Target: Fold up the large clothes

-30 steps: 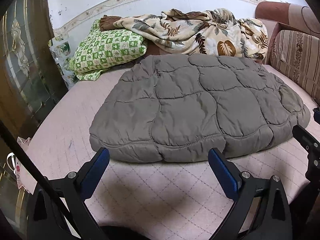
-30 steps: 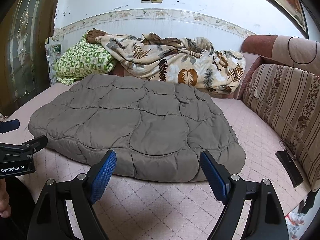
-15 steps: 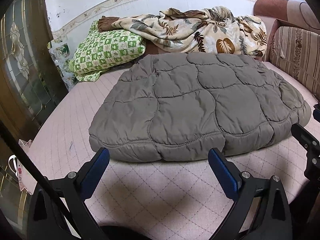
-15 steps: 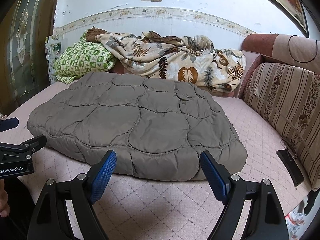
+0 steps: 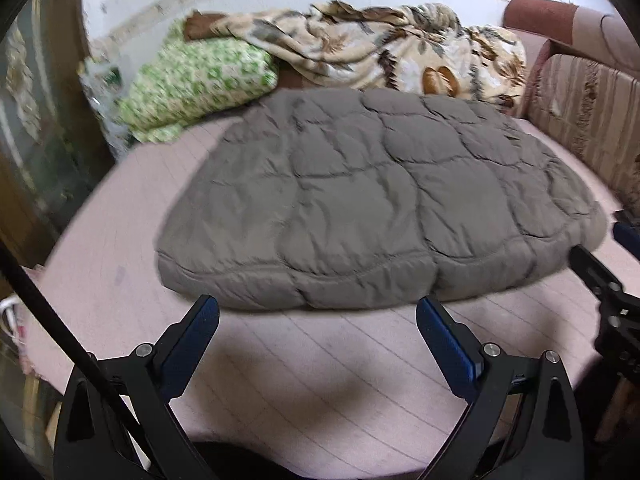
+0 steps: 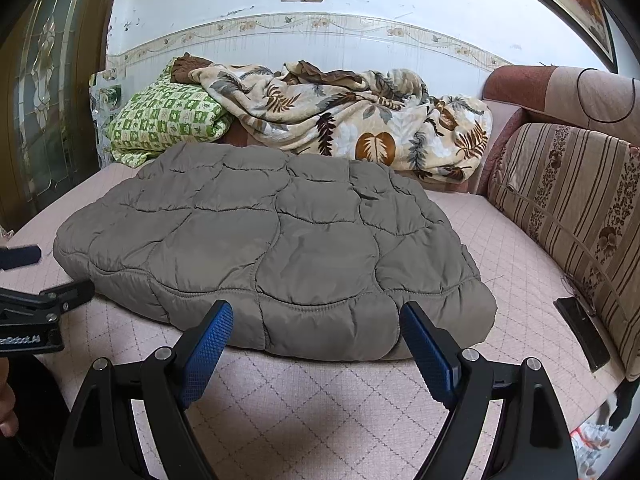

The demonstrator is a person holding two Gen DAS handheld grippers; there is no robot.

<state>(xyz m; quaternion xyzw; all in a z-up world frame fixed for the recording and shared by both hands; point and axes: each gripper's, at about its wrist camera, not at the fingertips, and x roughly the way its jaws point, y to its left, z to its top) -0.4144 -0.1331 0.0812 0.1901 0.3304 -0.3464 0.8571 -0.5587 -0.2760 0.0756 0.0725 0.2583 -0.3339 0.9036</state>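
A large grey-brown quilted padded garment (image 5: pixel 372 204) (image 6: pixel 272 248) lies flat in a folded block on the pink quilted bed (image 5: pixel 320 380) (image 6: pixel 320 412). My left gripper (image 5: pixel 318 312) stands open just short of the garment's near hem, nothing between its blue pads. My right gripper (image 6: pixel 316 316) is open too, its fingers framing the near right part of the hem without touching it. The left gripper's fingers (image 6: pixel 60 296) show at the left edge of the right wrist view, and the right gripper's fingers (image 5: pixel 600 280) at the right edge of the left wrist view.
A green checked pillow (image 6: pixel 168 120) and a crumpled leaf-print blanket (image 6: pixel 352 120) lie along the far wall. A striped sofa back (image 6: pixel 572 208) bounds the right side. A dark flat object (image 6: pixel 580 332) lies by the sofa. A glazed wooden door (image 6: pixel 44 100) stands left.
The left wrist view has tipped downward and is blurred, so the garment sits higher and closer in it. The right wrist view is nearly unchanged. Both grippers stay open.
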